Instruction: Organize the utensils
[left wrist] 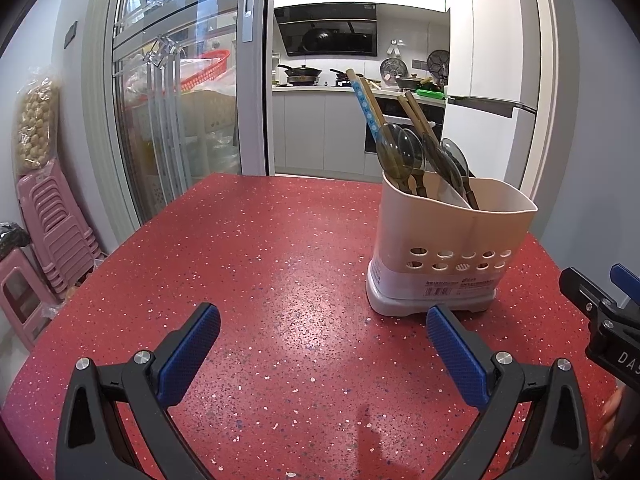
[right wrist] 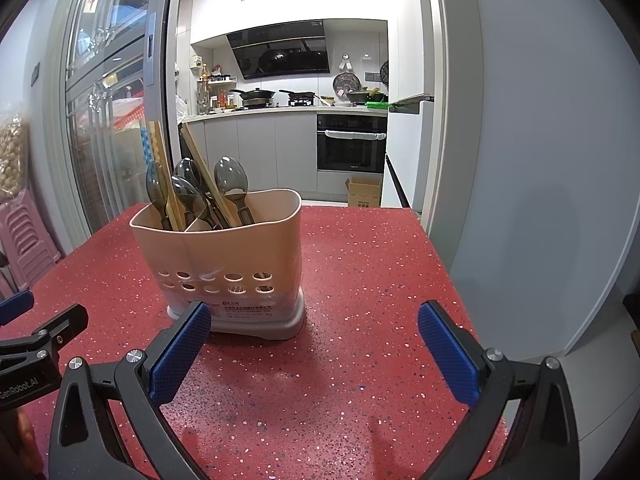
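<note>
Utensil holder [right wrist: 224, 256] stands upright on red table [right wrist: 360, 280], near centre, just beyond your right gripper [right wrist: 314, 344]. Spoons [right wrist: 230, 180] and chopsticks [left wrist: 366, 96] lean inside, bowls and tips up. Left gripper [left wrist: 323, 344]: jaws spread wide, empty; right likewise. Judge spoons light, stiff, smooth plastic, likely slippery; take hold below bowl, on neck. Holder light, may tip.

"GenRobot.AI" on left tongs [right wrist: 24, 340]; "DAS" on right tongs [left wrist: 600, 304].
</note>
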Demonstrator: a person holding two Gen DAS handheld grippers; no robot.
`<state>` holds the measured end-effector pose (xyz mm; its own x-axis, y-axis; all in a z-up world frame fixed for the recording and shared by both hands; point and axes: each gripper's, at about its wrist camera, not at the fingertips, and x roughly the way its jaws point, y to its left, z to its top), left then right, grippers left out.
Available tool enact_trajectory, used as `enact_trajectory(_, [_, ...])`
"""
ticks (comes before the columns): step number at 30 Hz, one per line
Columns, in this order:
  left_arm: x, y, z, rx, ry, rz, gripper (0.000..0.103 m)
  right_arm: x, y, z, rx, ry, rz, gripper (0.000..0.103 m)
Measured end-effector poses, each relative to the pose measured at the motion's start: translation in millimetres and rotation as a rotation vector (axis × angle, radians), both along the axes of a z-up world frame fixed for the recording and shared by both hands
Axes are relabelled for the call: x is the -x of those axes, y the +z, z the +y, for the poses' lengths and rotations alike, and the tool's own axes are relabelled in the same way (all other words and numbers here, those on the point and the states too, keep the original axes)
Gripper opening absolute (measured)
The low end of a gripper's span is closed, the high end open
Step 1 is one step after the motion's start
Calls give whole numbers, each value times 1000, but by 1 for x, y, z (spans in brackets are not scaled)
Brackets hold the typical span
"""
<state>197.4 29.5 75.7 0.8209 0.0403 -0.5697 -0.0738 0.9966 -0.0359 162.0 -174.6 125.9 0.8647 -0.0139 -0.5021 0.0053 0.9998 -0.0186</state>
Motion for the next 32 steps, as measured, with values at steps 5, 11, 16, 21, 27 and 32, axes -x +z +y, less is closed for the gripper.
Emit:
enact_trajectory(5, [0,0,0,-2,-1,3,103,0,1,0,0,1,-1,103])
enact_trajectory(11, [-1,-1,1,0,1,9,103,0,1,0,-1,-2,2,103])
enact_trajectory(16, [-3,-2,2,0,1,18,103,0,2,0,1,3,4,103])
enact_trajectory(21, [-3,-3,3,6,-3,20,103,0,1,0,2,3,5,103])
enact_trajectory(27, [-2,-3,2,3,-9,17,103,0,1,1,0,2,4,103])
enact_trajectory(32, [-1,-2,0,-5,-18,15,103,0,1,1,0,3,5,103])
